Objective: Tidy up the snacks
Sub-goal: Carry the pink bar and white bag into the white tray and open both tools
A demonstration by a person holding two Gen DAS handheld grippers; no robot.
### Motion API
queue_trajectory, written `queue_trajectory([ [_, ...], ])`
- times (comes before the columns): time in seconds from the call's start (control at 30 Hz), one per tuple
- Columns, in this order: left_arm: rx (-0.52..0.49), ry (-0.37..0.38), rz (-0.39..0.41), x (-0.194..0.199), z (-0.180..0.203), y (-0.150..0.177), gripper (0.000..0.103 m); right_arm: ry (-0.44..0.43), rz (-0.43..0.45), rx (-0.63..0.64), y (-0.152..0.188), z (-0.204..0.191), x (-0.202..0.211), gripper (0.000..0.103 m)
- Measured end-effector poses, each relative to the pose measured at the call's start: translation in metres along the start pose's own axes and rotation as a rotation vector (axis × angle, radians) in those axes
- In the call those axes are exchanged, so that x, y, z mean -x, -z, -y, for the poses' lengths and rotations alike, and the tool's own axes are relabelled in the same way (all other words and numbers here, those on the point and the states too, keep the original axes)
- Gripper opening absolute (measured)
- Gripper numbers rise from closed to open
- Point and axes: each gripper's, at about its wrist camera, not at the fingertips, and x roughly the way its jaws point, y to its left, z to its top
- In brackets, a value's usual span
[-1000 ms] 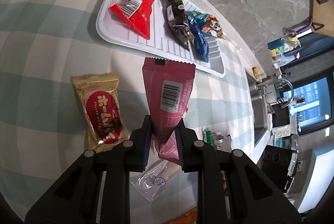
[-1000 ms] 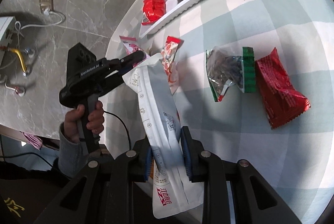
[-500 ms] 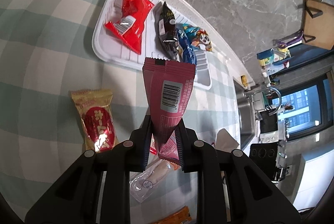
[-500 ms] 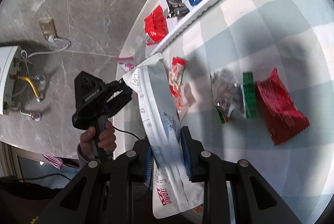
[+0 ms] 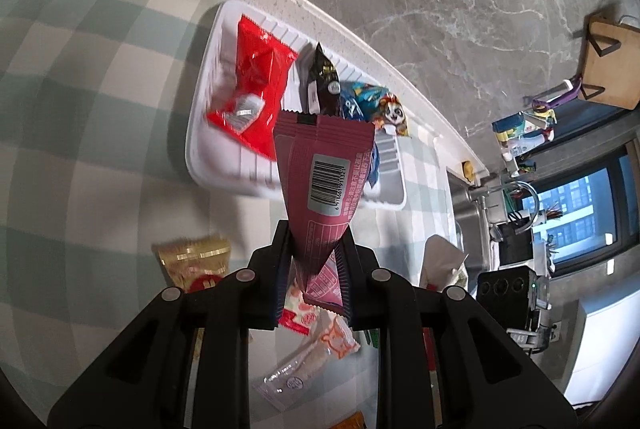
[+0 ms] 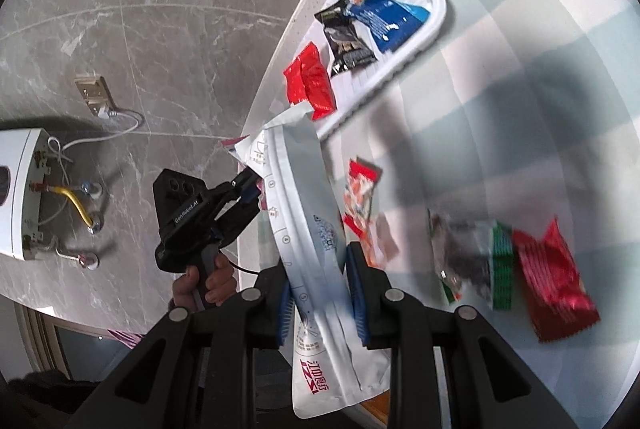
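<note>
1. The left gripper (image 5: 314,265) is clamped on a long pink foil snack packet with a barcode label (image 5: 325,181), held by its lower end with the rest standing up past the fingertips.
2. The right gripper (image 6: 320,285) is clamped on a tall white-and-grey zip pouch with red lettering (image 6: 308,225), gripped around its middle.
3. Over the last second the left gripper has lifted and travelled toward the white ribbed plastic tray (image 5: 208,153); the tray now sits larger and closer behind the pink packet, and the blur suggests it is still moving.
4. The tray rests at the far edge of the checked green-and-white bench (image 5: 80,77) and already holds a red foil packet (image 5: 256,101), a black packet (image 5: 322,81), a blue packet (image 6: 390,19) and a cartoon-printed packet (image 5: 384,107).
5. The pink packet looks to be the next one bound for the tray, probably in the open space at its near side.
6. Several snacks are still loose on the bench: a gold wrapped sweet (image 5: 194,261), a clear-and-orange packet (image 6: 360,205), a green-edged clear bag (image 6: 476,261) and a crinkled dark-red packet (image 6: 552,289).
7. The sorting seems roughly half done.
</note>
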Motion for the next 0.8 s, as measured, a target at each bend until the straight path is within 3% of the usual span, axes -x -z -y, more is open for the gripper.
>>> queue_trajectory([
  [0.8,-0.036,0.009,-0.032,-0.040,0.014,-0.061,0.019,-0.001,0.063,-0.004,-0.110,-0.020,-0.023,0.027],
])
